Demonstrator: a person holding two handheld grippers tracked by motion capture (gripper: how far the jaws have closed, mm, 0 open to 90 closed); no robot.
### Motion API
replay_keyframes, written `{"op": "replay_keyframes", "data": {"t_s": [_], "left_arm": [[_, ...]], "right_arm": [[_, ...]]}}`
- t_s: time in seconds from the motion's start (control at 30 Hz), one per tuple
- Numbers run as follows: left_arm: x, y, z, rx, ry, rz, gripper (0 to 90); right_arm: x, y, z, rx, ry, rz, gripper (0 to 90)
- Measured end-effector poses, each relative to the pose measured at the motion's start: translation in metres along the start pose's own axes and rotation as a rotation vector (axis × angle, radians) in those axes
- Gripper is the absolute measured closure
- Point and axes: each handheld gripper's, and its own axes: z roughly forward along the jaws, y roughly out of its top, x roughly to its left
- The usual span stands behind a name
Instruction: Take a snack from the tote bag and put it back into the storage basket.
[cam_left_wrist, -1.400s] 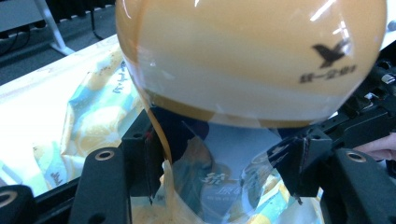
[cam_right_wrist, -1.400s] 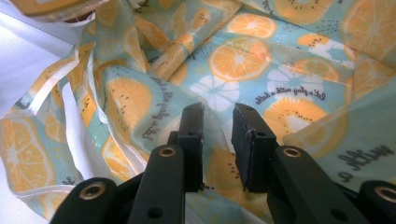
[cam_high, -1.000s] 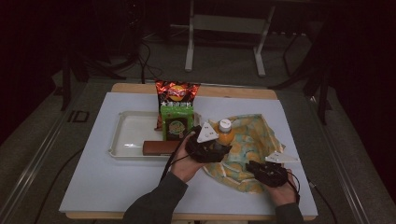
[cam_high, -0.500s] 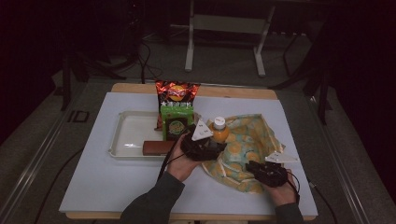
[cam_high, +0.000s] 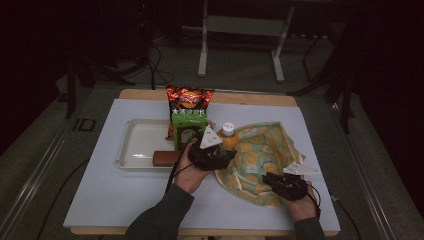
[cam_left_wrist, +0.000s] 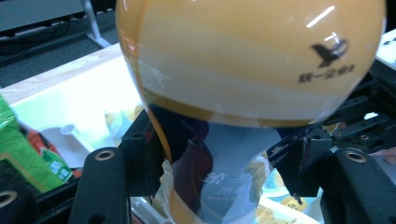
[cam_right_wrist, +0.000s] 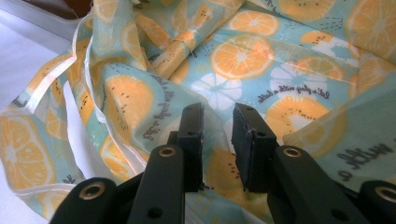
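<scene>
The orange bottle (cam_high: 228, 138) is standing between the tray (cam_high: 135, 148) and the fruit-print bag (cam_high: 265, 150), and your left gripper (cam_high: 212, 155) is clenching it. Its gripper view is showing the pads squeezing the bottle's body (cam_left_wrist: 243, 79). Your right gripper (cam_high: 281, 181) is pinching a fold of the bag (cam_right_wrist: 261, 60) near the table's front edge, with bare table (cam_high: 125, 195) lying to the left.

Bottle shifts toward the tray

The left gripper (cam_high: 220, 150) carries the orange juice bottle with a white cap (cam_high: 228, 137) slightly left and forward, from over the fruit-print cloth bag (cam_high: 265, 150) toward the green snack packet (cam_high: 189, 127).
</scene>
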Motion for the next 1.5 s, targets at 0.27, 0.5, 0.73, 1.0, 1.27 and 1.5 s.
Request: {"op": "replay_keyframes", "data": {"t_s": [0.27,0.5,0.73,1.0,1.27,1.5], "left_arm": [[0.009,-0.003,-0.004,0.008,0.037,-0.023,39.9],[0.017,-0.007,-0.008,0.015,0.065,-0.045,39.9],[0.024,-0.010,-0.011,0.015,0.084,-0.067,39.9],[0.034,-0.015,-0.018,0.011,0.115,-0.091,39.8],[0.041,-0.022,-0.024,0.020,0.172,-0.108,39.9],[0.050,-0.029,-0.029,0.029,0.200,-0.126,39.8]], "right_arm": [[0.000,0.000,0.000,0.000,0.001,-0.002,73.3],[0.000,0.000,0.001,0.001,0.002,-0.001,73.3],[0.000,0.000,0.001,0.002,0.002,-0.005,73.3],[0.001,0.000,0.001,0.002,0.001,-0.004,73.3],[0.001,0.000,0.001,0.003,0.001,-0.003,73.3],[0.001,0.000,0.001,0.003,0.002,-0.004,73.3]]}}
